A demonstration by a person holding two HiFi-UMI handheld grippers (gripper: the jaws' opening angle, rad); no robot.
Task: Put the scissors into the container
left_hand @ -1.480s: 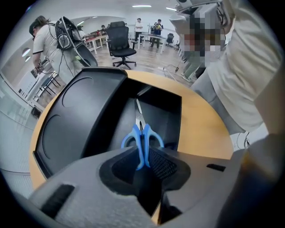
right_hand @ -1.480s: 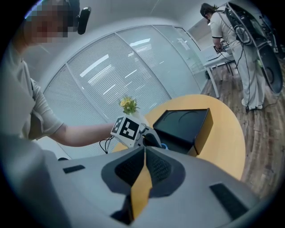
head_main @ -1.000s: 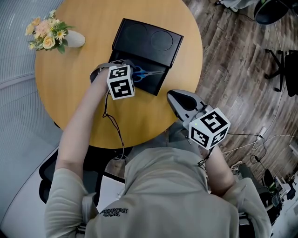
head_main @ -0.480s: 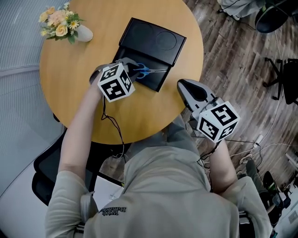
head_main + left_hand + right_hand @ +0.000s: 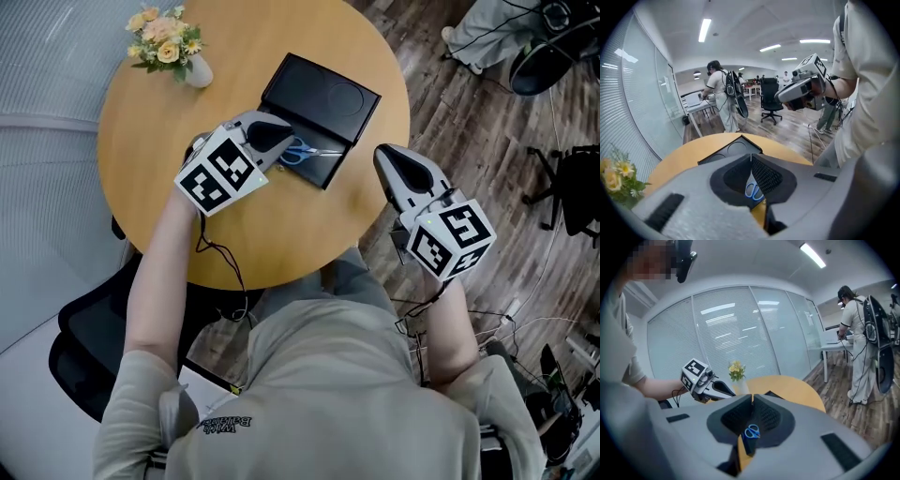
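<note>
1. Round wooden tabletop (image 5: 281,234), carrying everything that matters here; wood floor beyond its right edge.
2. Black container (image 5: 323,94), flat on the far right part of the tabletop, with two round recesses in its far half and a plain compartment nearer the person. Same spot on the tabletop as a second ago.
3. Left tongs (image 5: 279,139), pressed together tip to tip with nothing pinched, as read in the left gripper view. Hovering above the container's near left corner. The change: a second ago down low at the blue handles, now apparently lifted and drawn a little back, with the handles showing far below through the gap under the closed tips.
4. Right tongs (image 5: 384,157), also pressed together and empty in the right gripper view. Held in the air just off the tabletop's right edge, well apart from the container. Swung somewhat outward since a second ago; no part in the work, by the look of it.
5. Small vase of flowers (image 5: 173,42) at the far left of the tabletop, well apart from everything else.
6. Scissors (image 5: 305,152), blue-handled, lying flat inside the container's near compartment, blades pointing right, touched by neither tongs. Judged from that: release already made, placing apparently complete, nothing left but to back both tongs away.
</note>
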